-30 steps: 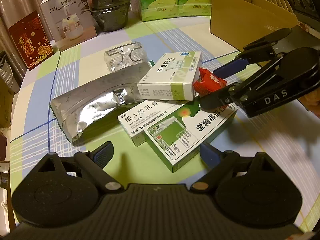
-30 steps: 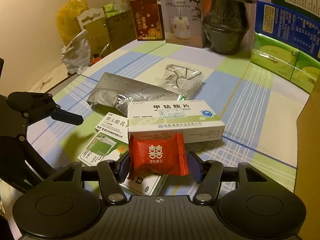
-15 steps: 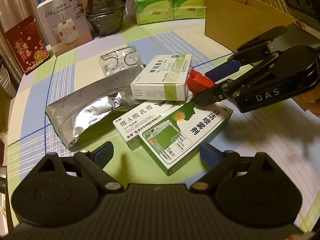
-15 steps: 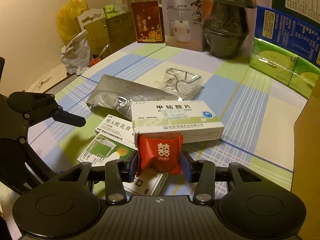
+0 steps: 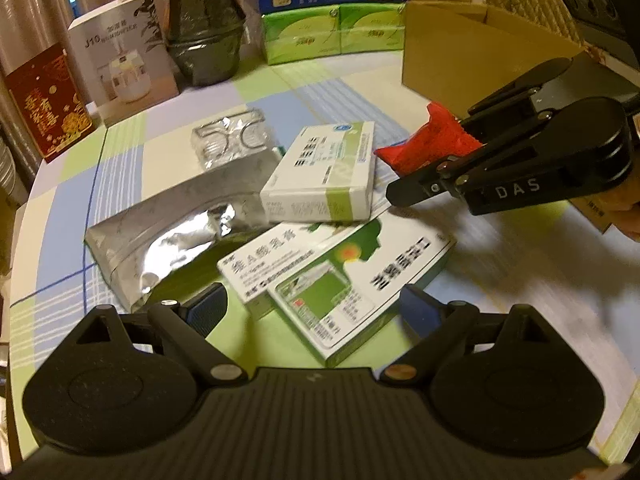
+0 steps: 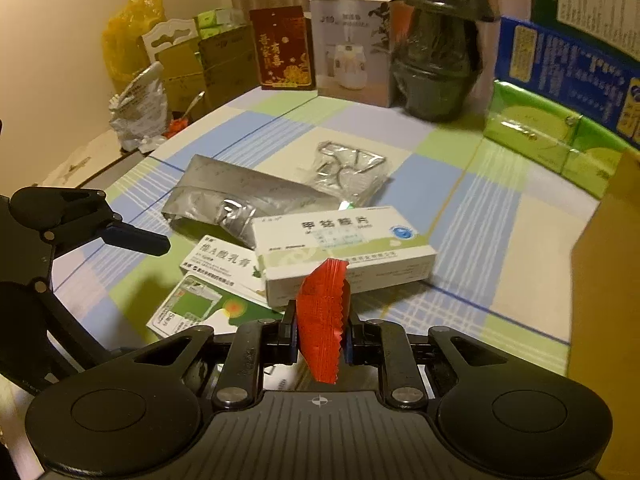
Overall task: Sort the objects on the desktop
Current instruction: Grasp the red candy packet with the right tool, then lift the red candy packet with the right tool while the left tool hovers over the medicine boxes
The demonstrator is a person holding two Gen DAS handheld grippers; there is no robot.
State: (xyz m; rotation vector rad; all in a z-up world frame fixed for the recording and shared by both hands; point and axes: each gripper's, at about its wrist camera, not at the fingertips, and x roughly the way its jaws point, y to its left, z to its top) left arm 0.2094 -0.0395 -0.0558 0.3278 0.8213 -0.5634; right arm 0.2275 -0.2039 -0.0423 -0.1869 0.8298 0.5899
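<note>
Left wrist view: the left gripper (image 5: 308, 312) hangs low over the pile with its fingers spread wide and nothing between them, apparently kept back while the other hand works. Ahead lie the green box (image 5: 360, 280), the cream box (image 5: 264, 268) partly under it, and the white box (image 5: 324, 176) stacked across both and resting on the foil pouch (image 5: 176, 216); a clear packet (image 5: 230, 142) sits behind. The right gripper (image 5: 440, 148) comes in from the right, pinching the red candy (image 5: 424, 144) clear of the boxes, between them and the carton (image 5: 460, 52), which is likely where it is headed.

Right wrist view: the right gripper (image 6: 322, 340) has its fingers pressed onto the candy (image 6: 324, 320), wrapper squeezed edge-on and folded. It hangs in front of the white box (image 6: 344, 256), though the angle makes it hard to tell how far off the table (image 6: 460, 208) it is. The carton (image 6: 608, 300) wall stands close on the right.
</note>
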